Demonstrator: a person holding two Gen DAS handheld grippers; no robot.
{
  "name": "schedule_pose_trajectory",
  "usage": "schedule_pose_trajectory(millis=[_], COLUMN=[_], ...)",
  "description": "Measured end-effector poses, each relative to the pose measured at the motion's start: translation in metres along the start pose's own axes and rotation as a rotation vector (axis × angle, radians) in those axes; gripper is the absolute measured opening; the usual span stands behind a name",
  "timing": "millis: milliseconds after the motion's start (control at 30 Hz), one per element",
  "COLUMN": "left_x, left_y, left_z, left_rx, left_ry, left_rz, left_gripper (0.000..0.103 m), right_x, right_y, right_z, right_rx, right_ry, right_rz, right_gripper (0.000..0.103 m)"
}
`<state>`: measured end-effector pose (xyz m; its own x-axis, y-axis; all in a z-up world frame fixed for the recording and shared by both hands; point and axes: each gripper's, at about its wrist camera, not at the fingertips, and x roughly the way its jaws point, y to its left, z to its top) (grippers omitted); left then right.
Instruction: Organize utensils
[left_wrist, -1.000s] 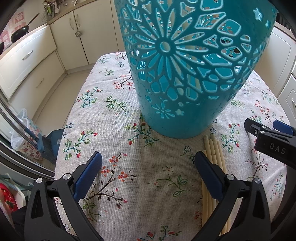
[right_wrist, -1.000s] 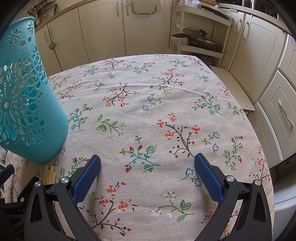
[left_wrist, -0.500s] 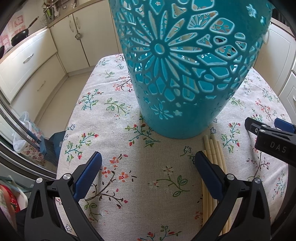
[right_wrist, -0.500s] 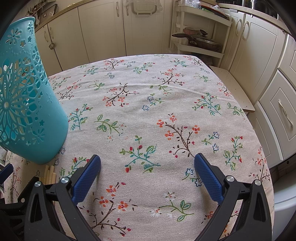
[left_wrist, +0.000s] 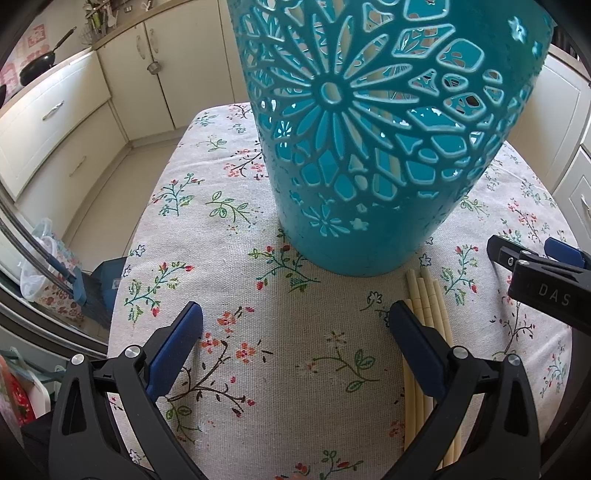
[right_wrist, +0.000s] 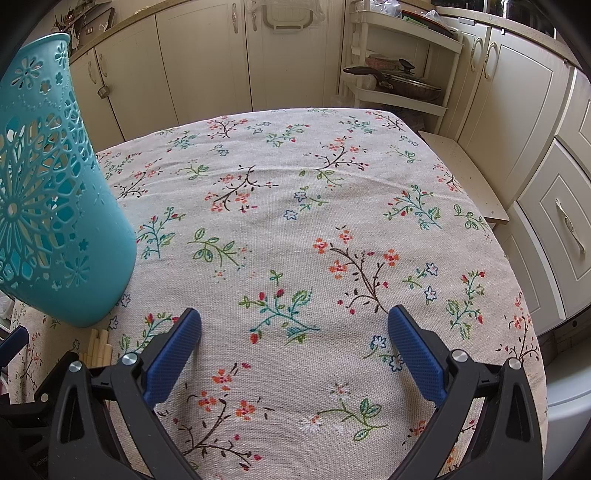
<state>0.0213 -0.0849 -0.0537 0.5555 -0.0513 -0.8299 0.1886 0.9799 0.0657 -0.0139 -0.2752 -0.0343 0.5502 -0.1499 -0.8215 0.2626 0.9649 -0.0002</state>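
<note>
Chopsticks (left_wrist: 430, 306) lie bundled flat on the tabletop (left_wrist: 295, 350), tips just beside the base of the teal holder (left_wrist: 369, 147), partly under my left gripper's right finger. I count about five tips in the left wrist view; exact count unclear since the finger covers the rest. Pale sticks show through the holder's cutouts, so some seem to be in already. One holder, upright.

Left gripper (left_wrist: 295, 334): jaws wide, empty. Right gripper (right_wrist: 294, 334): jaws wide, empty, over bare floral cloth, well apart from the sticks.

Step as I judge it: pick a stick. I'd shift left gripper right, straddle one stick crosswise near mid-length, close gently, lift clear, tip it vertical above the rim. Risk: grabbing several or nudging the holder.
</note>
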Motion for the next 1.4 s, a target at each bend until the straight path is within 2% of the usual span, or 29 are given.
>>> schedule_pose_trajectory(millis=[533,1000,1400], left_x=[0.002,0.005,0.004], left_y=[0.005,0.013,0.013], left_z=[0.002,0.003,0.001], left_rx=[-0.007,-0.031,-0.027], left_ry=[-0.003,-0.001,-0.002], left_rz=[0.028,0.000,0.005], left_gripper=[0.098,0.097,0.097], right_x=[0.000,0.000,0.000], right_y=[0.002,0.003,0.002], right_z=[0.001,0.001,0.001], right_rx=[-0.002,-0.002,-0.002], right_ry=[0.001,0.001,0.001], right_rz=[-0.001,-0.001,-0.001], right_gripper=[0.096,0.096,0.096])
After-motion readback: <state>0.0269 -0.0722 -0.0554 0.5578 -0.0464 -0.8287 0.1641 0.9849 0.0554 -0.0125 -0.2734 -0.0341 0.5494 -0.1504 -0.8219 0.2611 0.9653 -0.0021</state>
